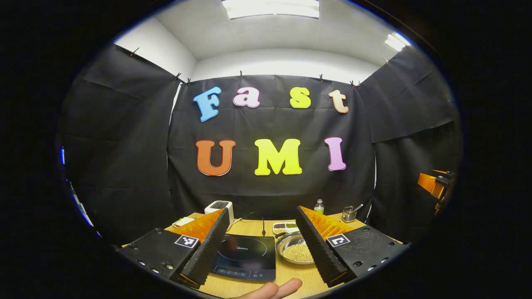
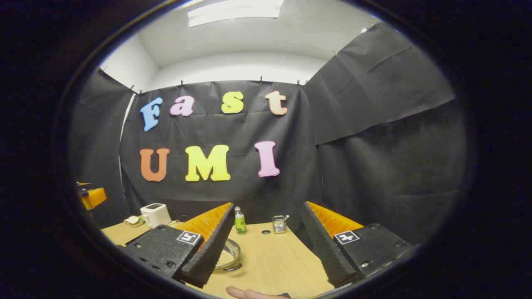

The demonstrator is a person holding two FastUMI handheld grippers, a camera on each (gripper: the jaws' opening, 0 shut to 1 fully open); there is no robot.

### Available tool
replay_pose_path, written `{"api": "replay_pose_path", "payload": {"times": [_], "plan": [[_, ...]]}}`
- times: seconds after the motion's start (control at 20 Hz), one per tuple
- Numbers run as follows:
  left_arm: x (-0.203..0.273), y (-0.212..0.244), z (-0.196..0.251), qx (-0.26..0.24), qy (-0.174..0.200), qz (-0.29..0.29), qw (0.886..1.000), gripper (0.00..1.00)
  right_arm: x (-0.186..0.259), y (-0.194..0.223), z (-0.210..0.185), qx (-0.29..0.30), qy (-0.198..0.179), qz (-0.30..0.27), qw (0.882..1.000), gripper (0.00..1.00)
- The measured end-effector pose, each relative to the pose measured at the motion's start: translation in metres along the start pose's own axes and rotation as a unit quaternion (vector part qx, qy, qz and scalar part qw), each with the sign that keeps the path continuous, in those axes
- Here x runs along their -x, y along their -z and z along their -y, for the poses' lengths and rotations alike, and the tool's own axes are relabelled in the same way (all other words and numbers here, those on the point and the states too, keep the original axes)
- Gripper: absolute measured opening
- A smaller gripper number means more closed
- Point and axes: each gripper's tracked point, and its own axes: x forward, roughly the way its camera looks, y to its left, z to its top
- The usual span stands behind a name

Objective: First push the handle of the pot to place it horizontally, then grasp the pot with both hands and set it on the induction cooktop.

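Note:
A shallow steel pot (image 1: pixel 296 251) holding pale beans sits on the wooden table, just right of the black induction cooktop (image 1: pixel 244 257). My left gripper (image 1: pixel 262 211) hangs open above them, nothing between its fingers, and its right finger covers the pot's right side. In the right gripper view the pot (image 2: pixel 230 254) lies low on the left, half hidden behind a finger. My right gripper (image 2: pixel 267 205) is open and empty over the bare table top (image 2: pixel 274 257). I cannot make out the pot's handle clearly. Each gripper shows at the edge of the other's view: the right gripper (image 1: pixel 434 185), the left gripper (image 2: pixel 91 195).
Along the back of the table stand a white toaster (image 2: pixel 156 214), a small plate (image 2: pixel 133 220), a green-labelled bottle (image 2: pixel 240 221) and a metal utensil holder (image 2: pixel 279 224). A divided tray of beans (image 1: pixel 284 227) lies behind the pot. A person's fingers (image 1: pixel 274 290) show at the near edge.

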Motion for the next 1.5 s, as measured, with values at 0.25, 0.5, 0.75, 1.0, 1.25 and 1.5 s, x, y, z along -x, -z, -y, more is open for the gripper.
{"api": "replay_pose_path", "payload": {"times": [0.25,0.5,0.75,1.0,1.25,1.5], "plan": [[0.002,0.001,0.001,-0.002,0.001,0.001,1.000,0.95,-0.004,0.008,-0.007,0.006,-0.005,-0.009,1.000,0.99],[0.003,0.003,0.003,-0.004,0.005,0.000,1.000,0.95,-0.022,0.029,-0.023,0.003,-0.021,-0.036,0.999,0.97],[0.000,0.013,0.006,-0.006,0.010,-0.008,1.000,0.95,-0.048,0.077,-0.054,-0.001,-0.077,-0.097,0.992,0.68],[-0.005,0.023,0.009,-0.006,0.013,-0.019,1.000,0.95,-0.053,0.145,-0.088,0.025,-0.138,-0.184,0.973,0.01],[-0.006,0.031,0.004,-0.011,0.009,-0.026,1.000,0.95,-0.052,0.206,-0.111,0.063,-0.156,-0.241,0.956,0.01],[-0.006,0.036,-0.001,-0.016,0.006,-0.029,0.999,0.95,-0.046,0.260,-0.131,0.084,-0.178,-0.295,0.935,0.04]]}}
